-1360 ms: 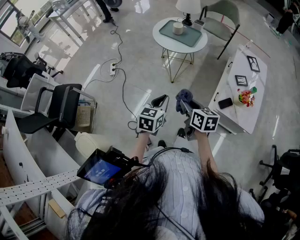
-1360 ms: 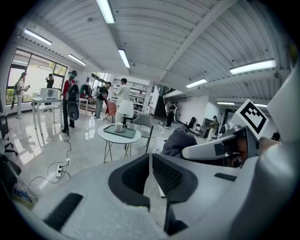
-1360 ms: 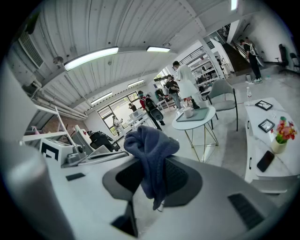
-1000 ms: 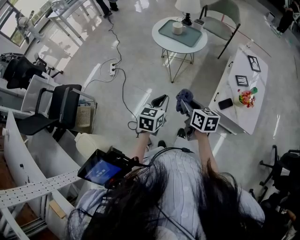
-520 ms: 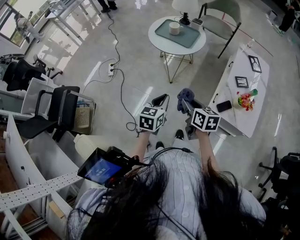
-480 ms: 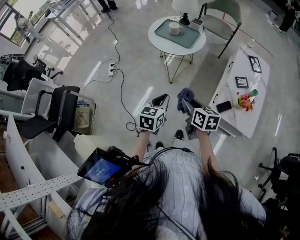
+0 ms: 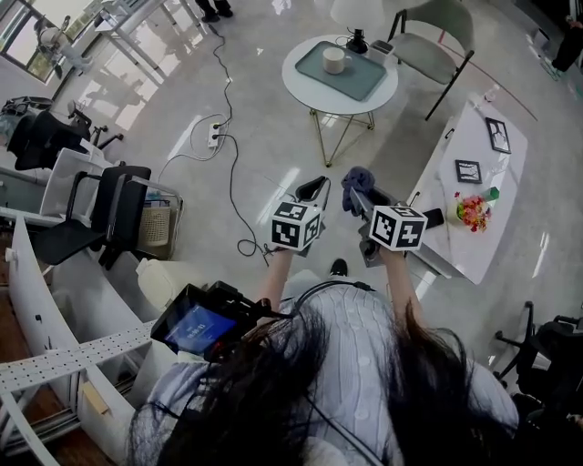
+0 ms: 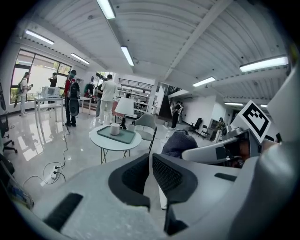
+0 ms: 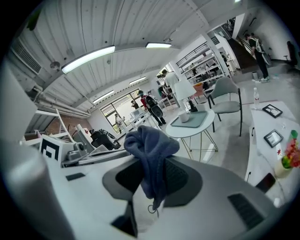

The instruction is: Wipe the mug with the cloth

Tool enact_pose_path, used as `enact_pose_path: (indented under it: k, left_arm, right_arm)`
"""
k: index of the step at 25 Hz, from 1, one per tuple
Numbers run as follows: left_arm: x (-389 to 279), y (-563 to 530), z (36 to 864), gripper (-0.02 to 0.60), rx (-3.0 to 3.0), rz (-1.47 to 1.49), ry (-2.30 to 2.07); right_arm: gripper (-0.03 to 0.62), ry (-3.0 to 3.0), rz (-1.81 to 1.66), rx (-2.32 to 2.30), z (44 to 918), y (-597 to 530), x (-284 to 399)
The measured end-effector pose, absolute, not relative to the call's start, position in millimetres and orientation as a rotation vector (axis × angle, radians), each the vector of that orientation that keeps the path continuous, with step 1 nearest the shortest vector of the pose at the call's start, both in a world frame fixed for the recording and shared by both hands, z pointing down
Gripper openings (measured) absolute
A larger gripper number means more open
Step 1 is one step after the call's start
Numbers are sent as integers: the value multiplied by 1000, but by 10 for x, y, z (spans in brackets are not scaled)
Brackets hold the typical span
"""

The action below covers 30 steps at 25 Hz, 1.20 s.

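A pale mug stands on a teal tray on a round white table, far ahead of both grippers. The mug also shows in the left gripper view, and small in the right gripper view. My right gripper is held in the air, shut on a dark blue cloth that bunches above the jaws and hangs down between them. My left gripper is beside it at the same height, jaws shut with nothing between them.
A lamp stands on the round table and a grey chair behind it. At the right is a long white table with frames and flowers. A power cable runs across the floor. Office chairs stand at the left. People stand far back.
The whole view has shifted a little as the person steps over the floor toward the round table. Both grippers keep their pose, and the cloth stays in the right one.
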State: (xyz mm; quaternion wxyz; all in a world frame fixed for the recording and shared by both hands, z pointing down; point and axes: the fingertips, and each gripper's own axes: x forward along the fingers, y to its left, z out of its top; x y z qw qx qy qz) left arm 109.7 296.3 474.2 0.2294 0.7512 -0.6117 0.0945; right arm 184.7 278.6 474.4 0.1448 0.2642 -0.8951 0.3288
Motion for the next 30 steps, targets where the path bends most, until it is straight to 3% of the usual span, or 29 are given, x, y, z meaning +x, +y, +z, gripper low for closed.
enact_pose_path:
  k: [13,30]
  left_arm:
    - [943,2689,4857,35,2016,313,-1704]
    - [-138,1516,4922,34,2061,331,-1610]
  right_arm:
    - [117,-2565,980,705,4882,2432,1682]
    - [117,-2505,1013,800,4958,1337,685]
